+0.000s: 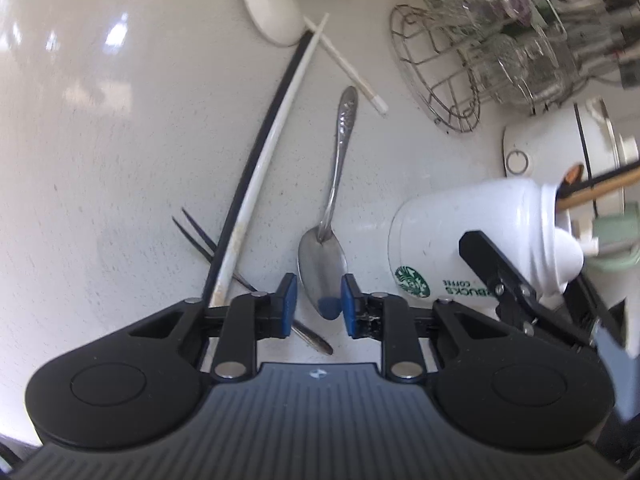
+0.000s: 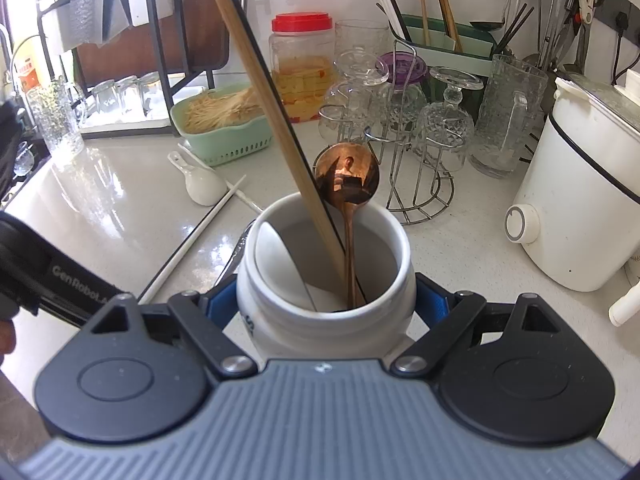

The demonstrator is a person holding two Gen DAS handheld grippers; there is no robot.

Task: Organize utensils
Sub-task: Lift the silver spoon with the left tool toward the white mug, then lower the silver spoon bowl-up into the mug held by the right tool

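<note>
My left gripper (image 1: 319,305) is open, its blue pads on either side of the bowl of a silver spoon (image 1: 326,248) that lies on the white counter (image 1: 120,160). Beside it lie a black chopstick (image 1: 256,160), a white chopstick (image 1: 276,136), a second white chopstick (image 1: 348,68) and a white ceramic spoon (image 1: 272,8). My right gripper (image 2: 326,306) is shut on a white Starbucks jar (image 2: 326,320), also in the left wrist view (image 1: 472,232). The jar holds a copper spoon (image 2: 347,184), a wooden chopstick (image 2: 272,116) and a white ceramic spoon (image 2: 280,264).
A wire rack with upturned glasses (image 2: 404,120) stands behind the jar. A white cooker (image 2: 580,200) is at the right. A green basket of toothpicks (image 2: 224,120) and a red-lidded jar (image 2: 302,68) stand at the back. A dark fork (image 1: 200,236) lies under the chopsticks.
</note>
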